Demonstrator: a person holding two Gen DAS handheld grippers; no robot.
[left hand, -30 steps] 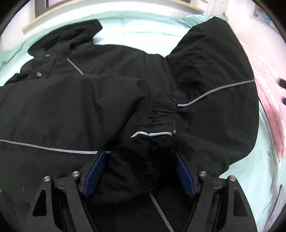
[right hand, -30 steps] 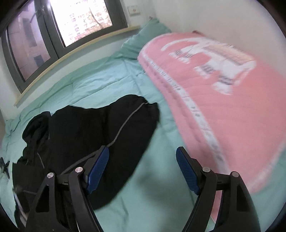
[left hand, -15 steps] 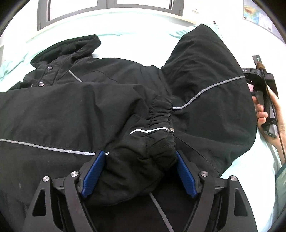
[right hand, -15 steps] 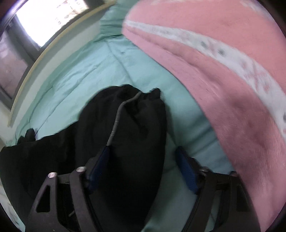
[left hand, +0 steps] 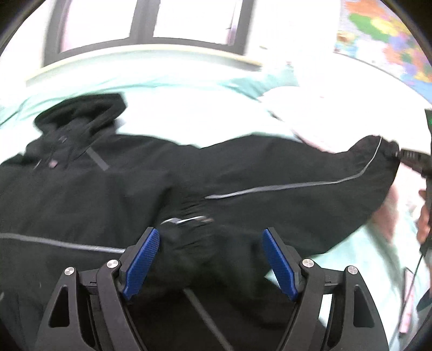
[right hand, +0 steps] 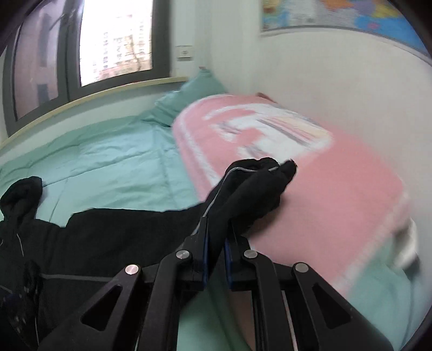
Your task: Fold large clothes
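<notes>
On the mint-green bed cover [right hand: 113, 156], spread flat: one black jacket [left hand: 113, 199], large, with grey reflective piping.

Item 1, jacket. Body lies across the cover, hood [left hand: 81, 113] toward 11 o'clock in the left wrist view. One sleeve is drawn out toward 3 o'clock, its cuff [right hand: 259, 172] raised over the pink quilt [right hand: 337, 189]. The other sleeve's gathered cuff [left hand: 189, 216] rests on the body at 6 o'clock, already laid inward.

Item 2, right gripper [right hand: 216, 243]. Tongs pressed together, pinching the outstretched sleeve just short of its cuff; cloth bunches out ahead of the fingertips.

Item 3, left gripper [left hand: 210, 259]. Tongs spread wide, blue pads [left hand: 141, 259] either side of the folded-in cuff. Whether they touch the fabric cannot be told; nothing is clamped.

Item 4, surroundings. Window [right hand: 113, 43] at 12 o'clock, wall map [right hand: 351, 13] at 1 o'clock.

Progress, judged: early. One sleeve appears folded across the front. The second sleeve is held but not yet brought over. Folding the body and hood into a compact bundle remains, as no crease across the torso shows.
</notes>
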